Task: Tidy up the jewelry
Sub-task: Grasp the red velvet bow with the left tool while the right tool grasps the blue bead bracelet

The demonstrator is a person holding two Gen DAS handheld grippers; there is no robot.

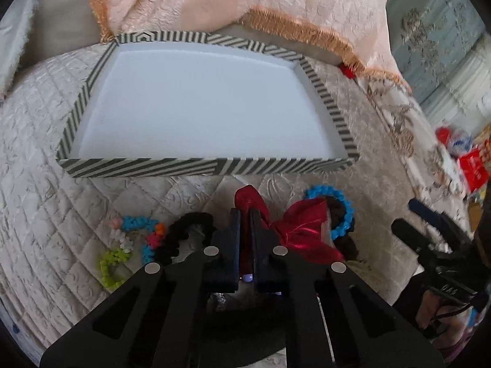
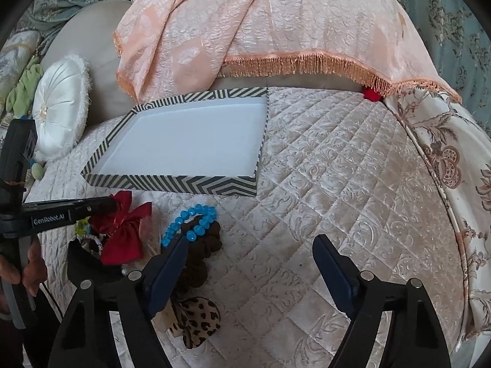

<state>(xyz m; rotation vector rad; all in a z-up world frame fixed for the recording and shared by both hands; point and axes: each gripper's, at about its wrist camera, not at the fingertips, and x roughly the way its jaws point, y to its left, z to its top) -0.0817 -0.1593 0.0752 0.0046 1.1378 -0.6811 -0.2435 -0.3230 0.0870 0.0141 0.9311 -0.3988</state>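
A shallow striped tray (image 1: 147, 167) with a white inside lies on the quilted bed; it also shows in the right wrist view (image 2: 172, 184). My left gripper (image 1: 245, 214) is shut on a red satin bow (image 1: 302, 230), just in front of the tray; the bow also shows in the right wrist view (image 2: 122, 236). A blue bead bracelet (image 1: 340, 211) (image 2: 190, 227) lies on a brown scrunchie (image 2: 205, 254) to the right of the bow. My right gripper (image 2: 251, 245) is open and empty, with its left finger over the bracelet.
A multicoloured bead bracelet (image 1: 132, 239) and a black scrunchie (image 1: 184, 233) lie left of the left gripper. A leopard-print bow (image 2: 196, 322) lies near the right gripper's base. A peach fringed cloth (image 2: 276, 30) and a white round cushion (image 2: 58, 113) sit behind the tray.
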